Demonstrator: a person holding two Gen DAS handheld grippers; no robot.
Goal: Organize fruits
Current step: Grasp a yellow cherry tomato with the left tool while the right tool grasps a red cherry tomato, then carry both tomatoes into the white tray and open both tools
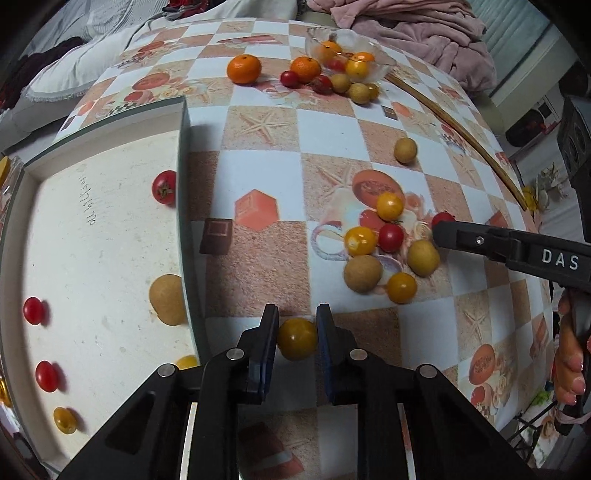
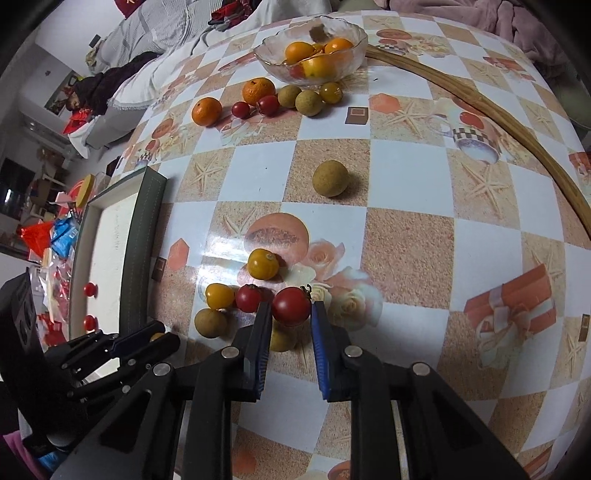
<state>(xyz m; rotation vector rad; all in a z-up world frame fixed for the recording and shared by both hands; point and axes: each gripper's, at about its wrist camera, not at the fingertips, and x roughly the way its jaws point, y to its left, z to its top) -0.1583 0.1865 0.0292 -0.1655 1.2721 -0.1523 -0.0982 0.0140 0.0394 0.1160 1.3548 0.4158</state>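
Observation:
My left gripper point(image 1: 297, 319) is shut on a yellow cherry tomato point(image 1: 297, 339), held just right of the white tray's rim point(image 1: 184, 206). The tray holds several red tomatoes, a yellow one and a brown longan point(image 1: 168, 300). My right gripper point(image 2: 291, 308) is shut on a red cherry tomato point(image 2: 291, 305) above a cluster of fruits on the table point(image 2: 406, 236): yellow tomatoes point(image 2: 262, 264), a red tomato point(image 2: 248, 298) and longans point(image 2: 210, 323). In the left wrist view the right gripper point(image 1: 443, 229) comes in from the right over that cluster point(image 1: 388, 236).
A glass bowl point(image 2: 343, 27) with oranges stands at the far side, with mandarins point(image 2: 207, 110), red tomatoes and longans beside it. A single longan point(image 2: 330, 178) lies mid-table. A curved wooden strip point(image 2: 517, 122) runs along the right. Bedding and clutter lie beyond the table.

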